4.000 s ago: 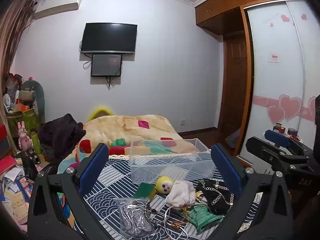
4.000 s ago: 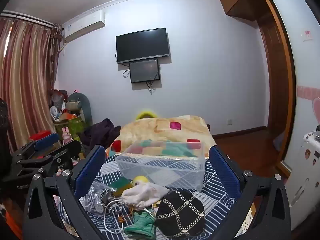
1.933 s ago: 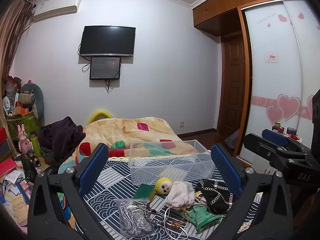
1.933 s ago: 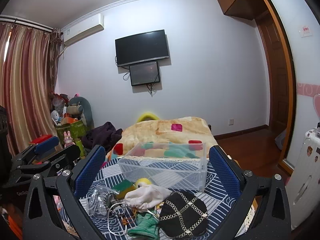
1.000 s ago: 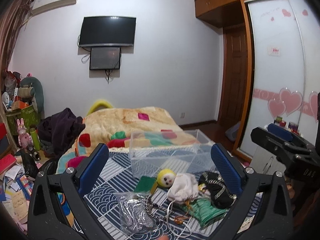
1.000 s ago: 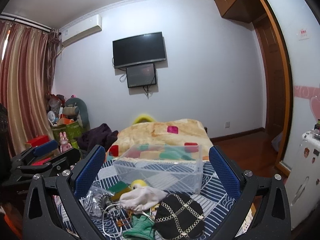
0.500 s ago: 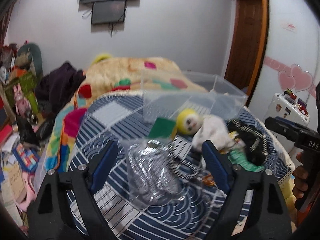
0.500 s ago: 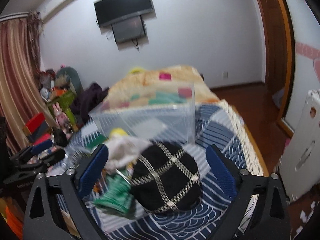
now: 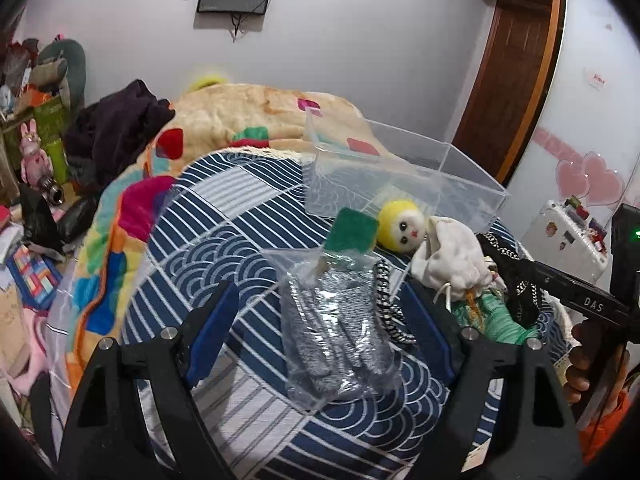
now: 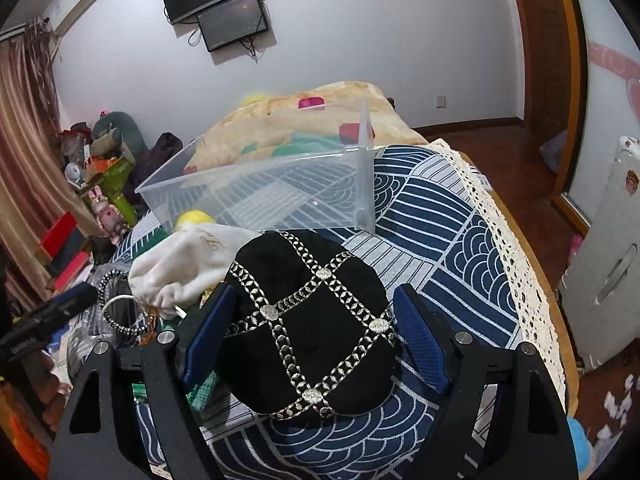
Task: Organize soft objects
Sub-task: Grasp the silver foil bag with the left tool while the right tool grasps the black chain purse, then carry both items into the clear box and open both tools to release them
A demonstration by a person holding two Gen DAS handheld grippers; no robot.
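Note:
A clear plastic box (image 9: 400,184) stands empty on the blue patterned cloth. In front of it lie a yellow-headed doll (image 9: 402,226), a green sponge (image 9: 354,232), a white pouch (image 9: 452,256), a green cloth (image 9: 496,320) and a bag of grey gloves (image 9: 336,320). My left gripper (image 9: 326,324) is open, its fingers on either side of the glove bag. My right gripper (image 10: 308,332) is open around a black hat with silver chains (image 10: 308,332). The box (image 10: 272,192) and pouch (image 10: 188,260) show behind it.
A quilt-covered bed (image 9: 248,108) lies behind the box. Clutter and dark clothes (image 9: 116,128) sit at the left. A white suitcase (image 10: 608,280) stands on the wooden floor at the right. The cloth's lace edge (image 10: 512,256) runs along the right side.
Both grippers have tilted down and moved in close over the cloth. The left now straddles the glove bag, the right straddles the black hat. Both jaws have narrowed somewhat.

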